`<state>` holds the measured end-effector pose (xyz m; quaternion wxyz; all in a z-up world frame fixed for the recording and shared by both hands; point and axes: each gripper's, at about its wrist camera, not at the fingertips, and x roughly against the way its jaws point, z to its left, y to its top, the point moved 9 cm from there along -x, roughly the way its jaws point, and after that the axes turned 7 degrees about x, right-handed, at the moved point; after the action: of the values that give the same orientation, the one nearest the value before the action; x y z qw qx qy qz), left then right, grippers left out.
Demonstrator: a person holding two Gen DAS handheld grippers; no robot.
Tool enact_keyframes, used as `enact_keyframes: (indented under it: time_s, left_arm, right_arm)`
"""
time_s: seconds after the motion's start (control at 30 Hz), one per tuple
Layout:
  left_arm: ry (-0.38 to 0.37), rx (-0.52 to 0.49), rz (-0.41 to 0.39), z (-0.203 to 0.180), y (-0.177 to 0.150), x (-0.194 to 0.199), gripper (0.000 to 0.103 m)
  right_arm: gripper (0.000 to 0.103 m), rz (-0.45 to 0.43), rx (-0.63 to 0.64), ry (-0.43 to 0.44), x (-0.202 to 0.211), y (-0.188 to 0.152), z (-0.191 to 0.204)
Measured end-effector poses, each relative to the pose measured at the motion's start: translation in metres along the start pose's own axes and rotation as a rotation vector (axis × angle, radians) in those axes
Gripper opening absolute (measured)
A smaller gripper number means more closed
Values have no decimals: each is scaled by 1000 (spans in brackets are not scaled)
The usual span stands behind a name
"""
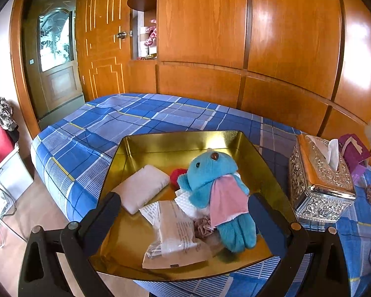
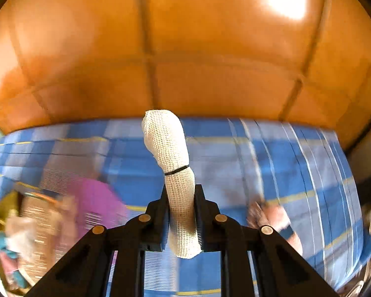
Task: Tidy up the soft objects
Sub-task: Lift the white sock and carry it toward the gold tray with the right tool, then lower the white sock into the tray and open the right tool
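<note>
Place: a bedroom in a home.
Bed: a mattress under a blue plaid sheet (image 1: 126, 123) fills the middle of the left wrist view.
Wardrobe: glossy wooden wardrobe panels (image 1: 284, 37) rise behind the bed from 12 to 2 o'clock.
Door: a panelled wooden door (image 1: 101, 37) with a round knob stands at 11 o'clock, with a frosted-glass door (image 1: 57, 42) beyond it.
Shelf niche: an open shelf (image 1: 148, 42) at 12 o'clock holds what may be a pink spotted toy.
Homely items: an ornate silver tissue box (image 1: 319, 180) sits on the bed at 3 o'clock.

Glossy gold metal tray (image 1: 160, 143); fuzzy plush toy (image 1: 210, 180); coarse white mesh gauze roll (image 2: 173, 153); glossy wood panels (image 1: 284, 37).
</note>
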<state>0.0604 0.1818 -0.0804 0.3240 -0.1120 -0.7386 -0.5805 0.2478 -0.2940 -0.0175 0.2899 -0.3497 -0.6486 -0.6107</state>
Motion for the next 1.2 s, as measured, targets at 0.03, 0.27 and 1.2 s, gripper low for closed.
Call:
enact_keyframes:
  time_s: [0.03, 0.27, 1.2]
  left_arm:
    - [1, 0, 1, 0, 0, 0, 103]
    - [17, 23, 6, 10, 1, -6, 103]
    - [85, 124, -3, 55, 17, -13, 103]
  right_arm:
    - [16, -26, 35, 30, 11, 10, 19]
    - [16, -111, 373, 299, 53, 16, 192]
    - [42, 17, 522, 439, -6, -91, 386]
